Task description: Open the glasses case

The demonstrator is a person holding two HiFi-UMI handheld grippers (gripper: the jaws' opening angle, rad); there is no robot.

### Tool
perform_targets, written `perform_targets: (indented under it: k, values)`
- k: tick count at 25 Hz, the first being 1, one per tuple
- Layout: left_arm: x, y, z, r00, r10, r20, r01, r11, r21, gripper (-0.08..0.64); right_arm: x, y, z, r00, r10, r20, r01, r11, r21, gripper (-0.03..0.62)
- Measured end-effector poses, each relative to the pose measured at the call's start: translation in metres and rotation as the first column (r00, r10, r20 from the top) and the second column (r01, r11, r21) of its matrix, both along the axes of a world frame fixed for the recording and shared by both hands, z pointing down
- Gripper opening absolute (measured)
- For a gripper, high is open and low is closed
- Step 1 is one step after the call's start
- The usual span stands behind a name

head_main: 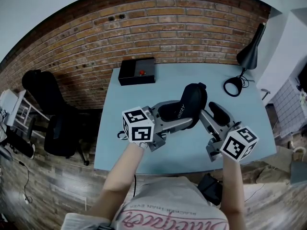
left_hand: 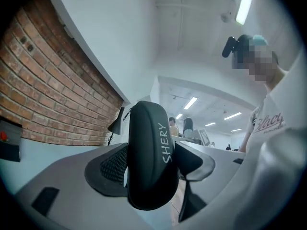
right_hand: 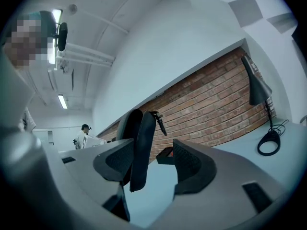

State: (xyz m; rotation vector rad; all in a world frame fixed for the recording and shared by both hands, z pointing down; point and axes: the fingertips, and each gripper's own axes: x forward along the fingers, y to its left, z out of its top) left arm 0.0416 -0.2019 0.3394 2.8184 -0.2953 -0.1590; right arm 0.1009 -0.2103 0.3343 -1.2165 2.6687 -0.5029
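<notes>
The black glasses case point(head_main: 189, 104) with white lettering is off the blue-grey table point(head_main: 124, 152), standing tilted upright. My left gripper point(head_main: 181, 115) is shut on it. In the left gripper view the case point(left_hand: 151, 162) fills the gap, with both pads point(left_hand: 111, 167) against its sides. My right gripper point(head_main: 211, 111) is just right of the case, and it is open. In the right gripper view the case point(right_hand: 141, 147) shows edge-on beside the left pad, a zipper pull at its top. A wide gap separates it from the right pad point(right_hand: 192, 166).
A black box with a red button point(head_main: 137, 71) sits at the table's far left edge. A black desk lamp point(head_main: 247, 61) stands at the far right corner with its cable. A black office chair point(head_main: 53, 119) is left of the table, before the brick wall point(head_main: 144, 23).
</notes>
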Motion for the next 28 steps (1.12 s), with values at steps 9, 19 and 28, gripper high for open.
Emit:
perform_targets:
  k: [9, 19, 28]
  values:
    - [0.011, 0.015, -0.013, 0.993, 0.090, -0.080, -0.091, 0.996, -0.018, 0.319, -0.029, 0.004, 0.017, 0.994, -0.018, -0.112, 0.017, 1.000, -0.006, 0.167]
    - [0.008, 0.010, -0.003, 1.000, -0.003, -0.002, 0.003, 0.999, 0.035, 0.319, -0.003, -0.003, 0.021, 0.976, 0.135, -0.171, -0.137, 0.991, 0.000, 0.071]
    - [-0.025, -0.020, 0.000, 0.966, -0.256, 0.030, 0.254, 0.965, 0.062, 0.317, 0.033, 0.000, 0.018, 0.964, 0.230, -0.136, -0.231, 0.973, 0.008, 0.071]
